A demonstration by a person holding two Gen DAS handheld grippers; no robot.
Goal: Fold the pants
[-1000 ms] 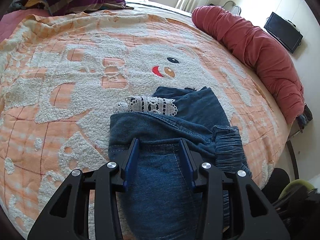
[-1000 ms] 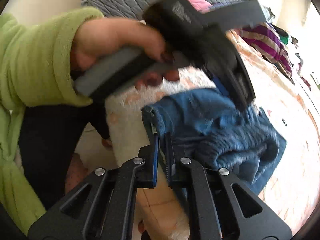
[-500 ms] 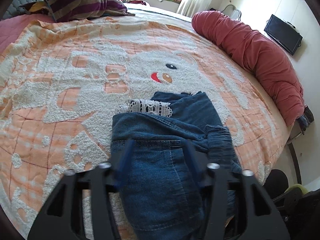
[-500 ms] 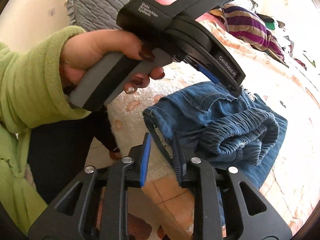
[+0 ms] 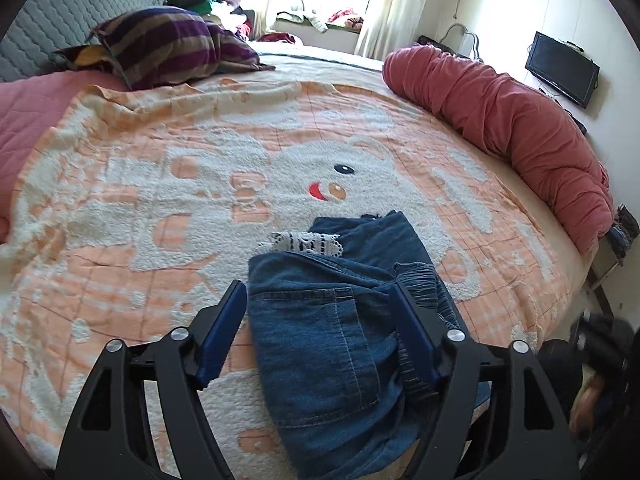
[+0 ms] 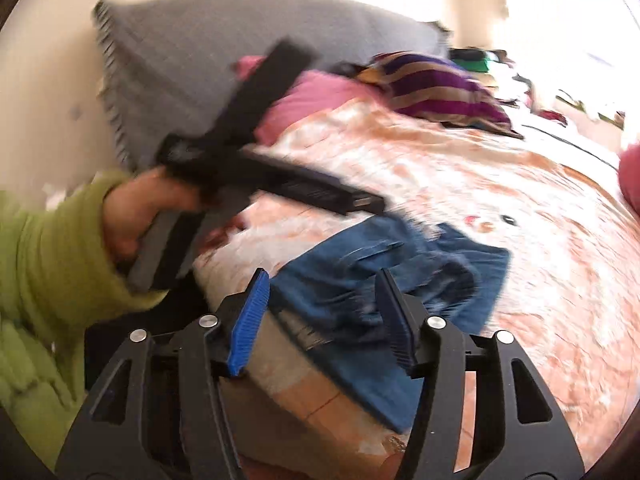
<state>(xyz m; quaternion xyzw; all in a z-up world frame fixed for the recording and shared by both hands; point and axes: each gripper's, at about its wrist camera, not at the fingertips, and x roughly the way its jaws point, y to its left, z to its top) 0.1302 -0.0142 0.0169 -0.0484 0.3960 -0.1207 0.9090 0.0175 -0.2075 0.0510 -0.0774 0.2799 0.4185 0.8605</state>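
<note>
Lying folded near the bed's (image 5: pixel 120 208) front edge, the pants (image 5: pixel 340 344) are judged soft, floppy, moderately heavy denim, best taken at a thick folded edge. Both the left gripper (image 5: pixel 316 332) and right gripper (image 6: pixel 322 320) are opening, nothing clamped.

The folded pants (image 5: pixel 332 336) are laid on the blanket (image 5: pixel 160 208) near the bed's near edge — the pillow (image 5: pixel 168 48) is set far behind at the left, the rolled quilt (image 5: pixel 512 120) along the right edge, the monitor (image 5: pixel 562 68) beyond it
</note>
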